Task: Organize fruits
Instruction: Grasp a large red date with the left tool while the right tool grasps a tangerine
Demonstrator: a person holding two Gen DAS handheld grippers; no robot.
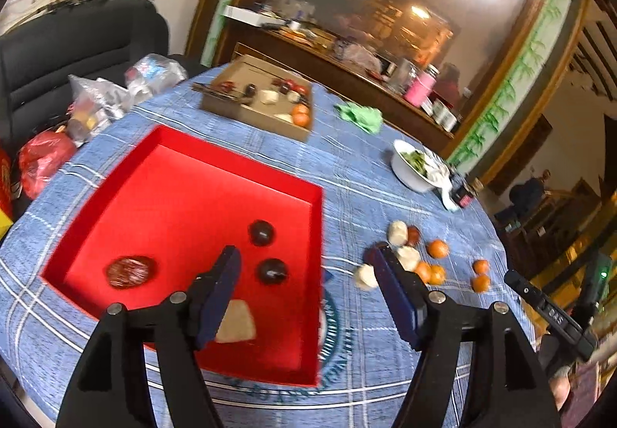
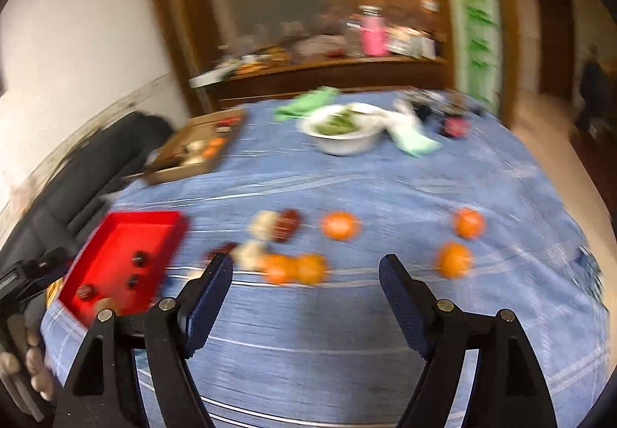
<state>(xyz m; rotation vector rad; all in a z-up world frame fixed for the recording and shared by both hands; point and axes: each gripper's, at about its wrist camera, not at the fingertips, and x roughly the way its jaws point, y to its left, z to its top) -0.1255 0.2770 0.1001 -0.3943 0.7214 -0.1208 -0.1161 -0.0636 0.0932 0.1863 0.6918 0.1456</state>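
Note:
A red tray (image 1: 115, 196) lies on the blue checked tablecloth. It holds two dark round fruits (image 1: 261, 233), a red wrapped fruit (image 1: 129, 271) and a pale wedge (image 1: 236, 324). My left gripper (image 1: 306, 258) is open and empty above the tray's right rim. To its right lie several oranges (image 1: 437, 248) and pale pieces (image 1: 397, 232). In the blurred right wrist view my right gripper (image 2: 306, 266) is open and empty just short of two touching oranges (image 2: 295, 269); the red tray (image 2: 150, 219) is at left.
A cardboard box (image 1: 246, 115) with mixed items stands at the back. A white bowl of greens (image 1: 412, 177), a green cloth (image 1: 362, 117) and a dark jar sit at the far right. Plastic bags (image 1: 96, 104) and a black chair are at left.

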